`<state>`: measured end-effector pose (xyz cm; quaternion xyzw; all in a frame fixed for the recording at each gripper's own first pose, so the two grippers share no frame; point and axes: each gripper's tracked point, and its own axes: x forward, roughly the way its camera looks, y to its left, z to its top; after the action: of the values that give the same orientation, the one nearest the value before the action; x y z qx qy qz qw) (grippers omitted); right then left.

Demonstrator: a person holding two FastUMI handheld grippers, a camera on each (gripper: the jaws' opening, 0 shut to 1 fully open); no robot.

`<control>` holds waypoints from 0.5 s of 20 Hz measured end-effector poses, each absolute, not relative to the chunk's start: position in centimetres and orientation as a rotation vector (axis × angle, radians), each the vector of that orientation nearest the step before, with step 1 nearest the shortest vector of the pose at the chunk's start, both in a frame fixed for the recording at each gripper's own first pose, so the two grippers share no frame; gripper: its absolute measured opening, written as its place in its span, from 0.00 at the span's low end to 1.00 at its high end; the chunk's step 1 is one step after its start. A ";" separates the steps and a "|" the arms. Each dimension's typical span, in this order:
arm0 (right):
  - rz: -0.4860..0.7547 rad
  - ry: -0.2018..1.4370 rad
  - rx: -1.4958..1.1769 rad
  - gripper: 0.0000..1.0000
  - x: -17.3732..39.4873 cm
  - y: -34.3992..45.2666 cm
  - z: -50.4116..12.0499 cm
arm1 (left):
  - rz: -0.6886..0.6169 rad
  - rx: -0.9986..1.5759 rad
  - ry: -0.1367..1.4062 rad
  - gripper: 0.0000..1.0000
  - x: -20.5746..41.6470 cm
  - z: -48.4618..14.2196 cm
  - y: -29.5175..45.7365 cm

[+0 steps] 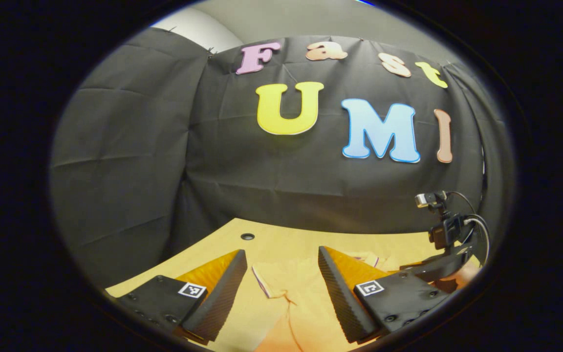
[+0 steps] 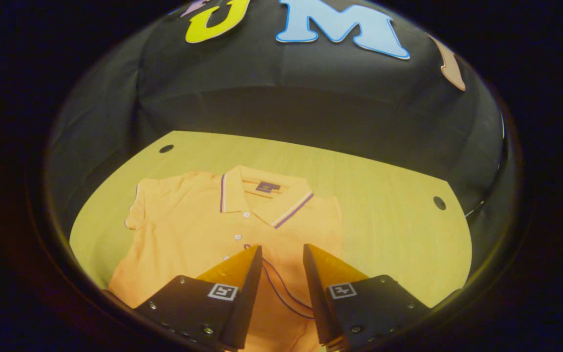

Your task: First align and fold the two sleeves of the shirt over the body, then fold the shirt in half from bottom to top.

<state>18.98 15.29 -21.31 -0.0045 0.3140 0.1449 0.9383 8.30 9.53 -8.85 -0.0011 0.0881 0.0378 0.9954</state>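
1. Left gripper (image 1: 281,288), in the left gripper view: fingers spread wide, nothing between them, poised above the shirt's (image 1: 306,298) left sleeve (image 1: 269,281), whose striped cuff lies flat on the table (image 1: 223,247) just ahead.
2. Right gripper (image 2: 282,278), in the right gripper view: likewise released, jaws apart with bare cloth showing in the gap, hovering over the lower chest of the shirt (image 2: 188,230).
3. Shirt lying face up, collar (image 2: 262,195) toward the booth wall, button placket running down toward the right gripper; right side edge looks straight and tucked in, probably that sleeve already laid over the body, though hard to be sure at this angle. A thin dark line (image 2: 281,291) curving across the cloth between the fingers fits a folded cuff edge.
4. Left sleeve (image 2: 137,208) sticking out to the side, not yet folded: likely the step in hand.
5. To do it well: lower the left gripper onto the cuff, pinch one layer only, lift just enough to clear the body, carry inward until the side edge runs straight like the other side, then release flat with no ridge.
6. Around: pale wooden table with round holes (image 2: 166,148) near the far corners, black cloth wall (image 1: 130,146) behind, the other gripper's body and cabling (image 1: 450,234) at the right of the left gripper view.
7. In the way: nothing on the table near the sleeve; main risk is the two grippers crowding each other over the chest.
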 end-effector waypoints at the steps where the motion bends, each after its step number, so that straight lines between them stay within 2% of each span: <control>1: 0.280 0.627 -0.012 0.70 18.5 14.9 -20.5 | 0.064 -0.001 0.182 0.94 8.7 -9.2 9.6; 5: 0.230 0.556 0.018 0.81 16.0 13.9 -16.7 | 0.021 0.001 0.227 0.94 10.7 -11.9 10.5; 7: 0.197 0.531 0.023 0.90 14.6 13.2 -15.1 | 0.010 -0.022 0.267 0.96 11.4 -13.7 11.2; 10: 0.168 0.488 0.051 0.88 12.1 12.9 -12.5 | 0.007 -0.056 0.306 0.96 12.5 -15.7 12.0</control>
<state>12.11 12.86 -12.47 0.0253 0.2412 0.0830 0.9666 12.47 12.02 -15.66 -0.0277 0.1525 0.0036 0.9879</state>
